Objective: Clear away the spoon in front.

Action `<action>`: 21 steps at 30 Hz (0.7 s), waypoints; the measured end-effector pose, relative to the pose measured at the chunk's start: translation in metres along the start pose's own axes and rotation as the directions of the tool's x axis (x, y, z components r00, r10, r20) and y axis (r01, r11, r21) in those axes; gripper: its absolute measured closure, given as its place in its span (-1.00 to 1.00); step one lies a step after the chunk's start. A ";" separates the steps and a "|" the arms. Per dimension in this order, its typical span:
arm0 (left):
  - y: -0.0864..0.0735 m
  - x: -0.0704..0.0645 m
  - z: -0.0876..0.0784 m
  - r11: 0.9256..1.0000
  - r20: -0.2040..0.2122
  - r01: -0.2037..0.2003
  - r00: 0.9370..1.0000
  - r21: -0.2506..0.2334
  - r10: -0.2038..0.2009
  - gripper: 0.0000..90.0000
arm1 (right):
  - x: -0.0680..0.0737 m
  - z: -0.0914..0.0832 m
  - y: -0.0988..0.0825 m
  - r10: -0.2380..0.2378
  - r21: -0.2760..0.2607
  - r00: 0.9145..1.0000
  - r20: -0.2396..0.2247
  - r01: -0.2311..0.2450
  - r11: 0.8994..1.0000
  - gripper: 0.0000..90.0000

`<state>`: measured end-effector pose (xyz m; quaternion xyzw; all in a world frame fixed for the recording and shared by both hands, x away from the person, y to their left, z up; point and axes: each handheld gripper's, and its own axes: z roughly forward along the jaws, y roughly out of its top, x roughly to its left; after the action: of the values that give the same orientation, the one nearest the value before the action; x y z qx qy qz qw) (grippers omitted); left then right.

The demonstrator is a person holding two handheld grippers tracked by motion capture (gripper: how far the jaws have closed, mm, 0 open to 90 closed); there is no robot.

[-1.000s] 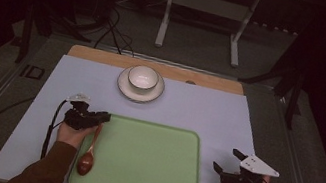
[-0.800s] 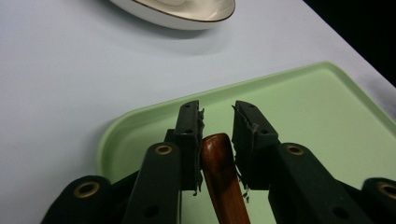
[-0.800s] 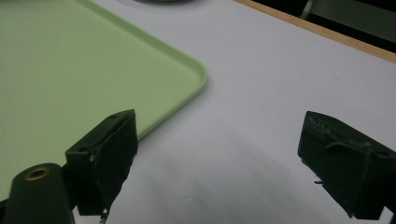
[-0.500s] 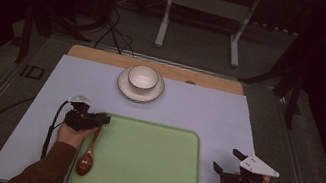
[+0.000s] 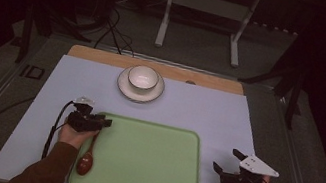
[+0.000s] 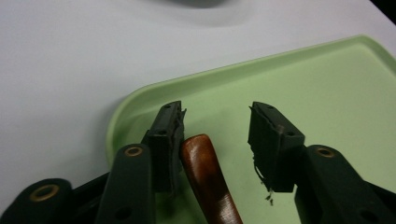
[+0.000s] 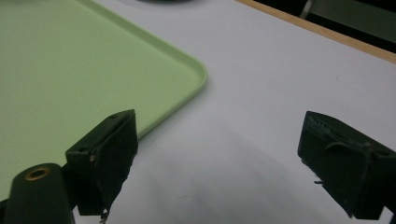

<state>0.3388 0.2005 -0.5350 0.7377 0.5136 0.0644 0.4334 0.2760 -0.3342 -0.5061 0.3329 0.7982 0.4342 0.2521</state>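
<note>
A brown wooden spoon [image 5: 86,159] lies along the left edge of the green tray [image 5: 147,170], its bowl end toward the person. My left gripper [image 5: 103,122] sits over the tray's back left corner, open, straddling the tip of the spoon's handle [image 6: 205,172]. The handle rests against one jaw, with a clear gap to the other. My right gripper [image 5: 226,159] hovers just right of the tray over the white table cover, open, with nothing between its fingers [image 7: 107,149]. The tray's corner [image 7: 187,70] lies just ahead of it.
A white bowl [image 5: 142,78] stands on a saucer [image 5: 124,88] at the back middle of the table. A wooden strip [image 5: 204,78] runs along the far edge. A black cable [image 5: 54,128] trails from the left gripper.
</note>
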 end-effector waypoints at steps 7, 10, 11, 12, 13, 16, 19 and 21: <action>0.001 0.000 0.000 1.000 -0.019 -0.006 1.000 -0.009 0.006 -0.04 | 0.000 0.001 0.000 -0.003 0.002 1.000 0.002 0.003 1.000 -0.70; 0.003 0.001 -0.002 0.999 -0.009 -0.006 1.000 -0.033 0.006 -0.10 | 0.000 0.001 0.000 -0.003 0.001 1.000 0.001 0.003 1.000 -0.70; 0.004 0.001 -0.003 0.999 -0.003 -0.005 1.000 -0.042 0.005 -0.11 | 0.000 0.001 0.000 -0.004 0.001 1.000 0.001 0.004 1.000 -0.70; 0.004 0.001 -0.003 0.999 -0.004 -0.003 1.000 -0.050 0.003 -0.12 | 0.000 0.001 0.000 -0.005 0.002 1.000 0.001 0.005 1.000 -0.70; 0.005 0.002 -0.005 0.998 -0.004 -0.004 1.000 -0.056 0.004 -0.14 | 0.000 0.001 0.000 -0.004 0.002 1.000 0.002 0.004 1.000 -0.70; 0.006 0.002 -0.009 0.997 -0.022 -0.018 1.000 -0.080 0.016 -0.16 | 0.000 0.000 0.000 -0.001 0.002 1.000 0.002 0.001 1.000 -0.70; 0.008 0.002 -0.014 0.994 -0.032 -0.032 0.999 -0.101 0.029 -0.17 | 0.000 0.001 0.000 -0.004 0.001 1.000 0.003 0.004 1.000 -0.70; 0.009 0.002 -0.017 0.992 -0.044 -0.039 0.998 -0.117 0.034 -0.18 | 0.000 0.001 0.000 -0.004 0.001 1.000 0.003 0.004 1.000 -0.70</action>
<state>0.3367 0.2113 -0.5186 0.7187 0.5043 0.1180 0.4639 0.2766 -0.3341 -0.5063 0.3320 0.7988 0.4327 0.2538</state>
